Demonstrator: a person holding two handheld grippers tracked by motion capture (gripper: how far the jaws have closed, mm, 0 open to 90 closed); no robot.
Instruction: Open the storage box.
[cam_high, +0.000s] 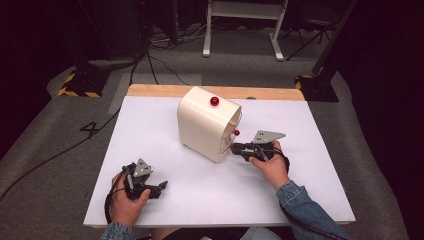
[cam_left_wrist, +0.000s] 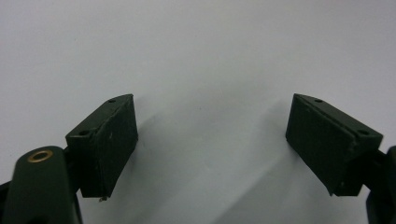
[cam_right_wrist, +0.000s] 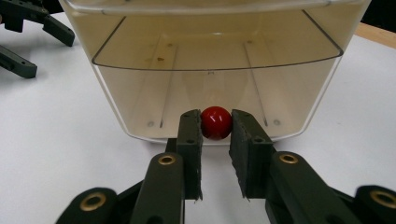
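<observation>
Cream-coloured box (cam_high: 206, 125) with a rounded top, sitting about mid-tabletop (cam_high: 165, 200) on the white sheet, turned a bit so its clear front panel faces the right side. Red knob (cam_high: 214, 101) up on the top of the box, and a second red knob (cam_right_wrist: 216, 122) low on the front panel, at the bottom edge.

Right gripper (cam_high: 235, 147) out level at that front panel, held in the right hand (cam_high: 271, 165), denim sleeve (cam_high: 305, 207) behind it. In the right gripper view, jaws pinched right onto the lower red knob, one pad on each side of the ball, both touching it, nothing else in between. Box interior visible through the clear panel, looks bare apart from a couple of thin ribs on the floor of it.

Left gripper (cam_high: 162, 186) well away from the box, down near the front-left corner of the tabletop, gripped by the left hand (cam_high: 126, 200), grey three-cornered plate on top. In the left gripper view (cam_left_wrist: 212, 140), jaws spread wide with nothing between them, just plain white surface underneath and their shadows on it.

Beyond the far wooden edge of the tabletop: grey floor with cables (cam_high: 160, 55) and the white legs of a stand (cam_high: 242, 30).
</observation>
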